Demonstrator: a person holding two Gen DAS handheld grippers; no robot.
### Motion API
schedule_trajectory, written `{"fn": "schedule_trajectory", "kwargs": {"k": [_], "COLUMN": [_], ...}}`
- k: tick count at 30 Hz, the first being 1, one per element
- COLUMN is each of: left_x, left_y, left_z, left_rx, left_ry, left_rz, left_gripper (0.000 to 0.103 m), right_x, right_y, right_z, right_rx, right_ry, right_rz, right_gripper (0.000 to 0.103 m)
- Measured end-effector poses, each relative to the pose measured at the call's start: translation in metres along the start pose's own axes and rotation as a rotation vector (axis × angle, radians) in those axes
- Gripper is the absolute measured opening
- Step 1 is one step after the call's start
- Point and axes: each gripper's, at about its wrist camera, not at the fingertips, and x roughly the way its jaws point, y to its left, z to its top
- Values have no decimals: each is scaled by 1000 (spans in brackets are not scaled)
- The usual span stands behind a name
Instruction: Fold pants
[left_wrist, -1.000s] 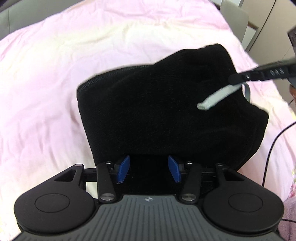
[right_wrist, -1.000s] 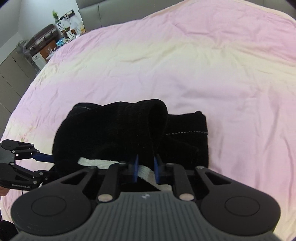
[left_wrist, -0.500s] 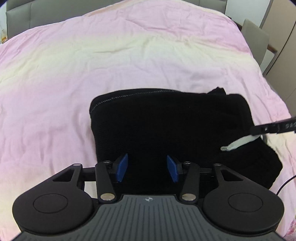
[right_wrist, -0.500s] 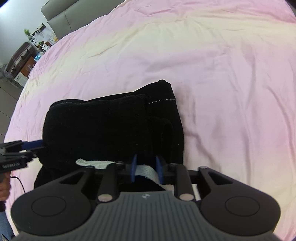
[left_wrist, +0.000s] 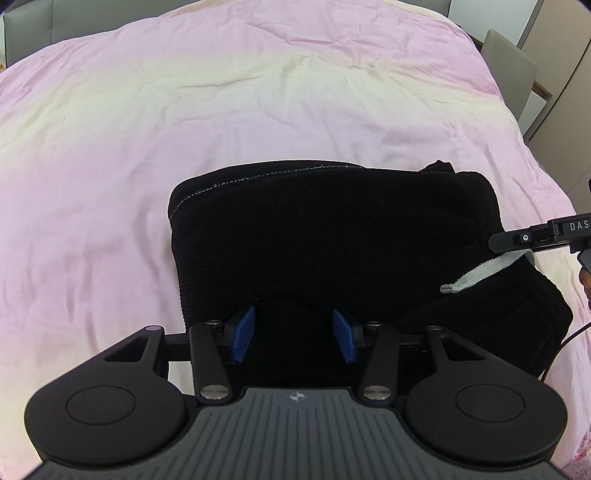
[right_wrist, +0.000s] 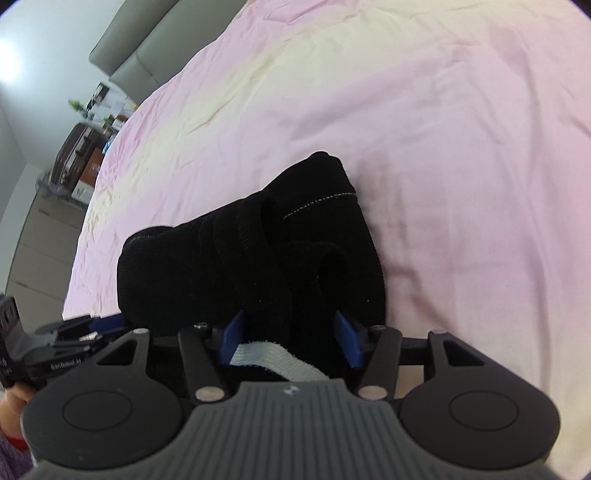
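Note:
The black pants (left_wrist: 332, 236) lie folded in a thick stack on the pink bedsheet (left_wrist: 184, 110). My left gripper (left_wrist: 293, 334) is open, its blue pads either side of the stack's near edge. My right gripper (right_wrist: 290, 341) is open too, jaws wide over the stack's other end (right_wrist: 258, 266), with the grey drawstring (right_wrist: 273, 356) lying between its pads. In the left wrist view the right gripper's finger (left_wrist: 535, 236) shows at the right edge, above the drawstring's loose end (left_wrist: 480, 275).
The bed spreads wide beyond the pants. A grey headboard (right_wrist: 147, 48) and a cluttered shelf (right_wrist: 85, 140) stand past the bed's far side. A chair (left_wrist: 513, 62) and cabinets (left_wrist: 565, 74) stand by its right corner. A black cable (left_wrist: 565, 343) hangs near the pants.
The lifted fold has been laid down flat onto the stack. My right gripper has opened and let go of the fabric. My left gripper stayed open.

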Motion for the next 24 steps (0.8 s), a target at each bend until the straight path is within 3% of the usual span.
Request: {"fn": "schedule_trajectory", "kwargs": {"k": [1,2,7,15,18,20,24], "left_x": [0,0,2,5,5,1,-17], "left_y": [-1,0,-1,-9,-12,-12,-9], "left_z": [1,0,0,5,6,7,8], "left_rx": [0,-1,-8,-7,-9,-13,-6], "left_ry": [1,1,4,19,23,14,-47], "left_rz": [-1,-3,8,46,61,60,56], "left_gripper": [53,53,53,53,53,53,49], "right_x": [-1,-3,2,16,2,-13,-45], "right_y": [2,3,-11,-33,2,23,67], "right_z": [0,0,-8,-19,-23,-21,-9], "right_rx": [-21,-38,19,202,83,-3,-125], "right_ry": [-3,-11,-9,-18,-62,-87,-165], "right_rz": [-34,-58,21,79,-15,-38,-68], "right_gripper": [64,68,59,57,42,22,15]}}
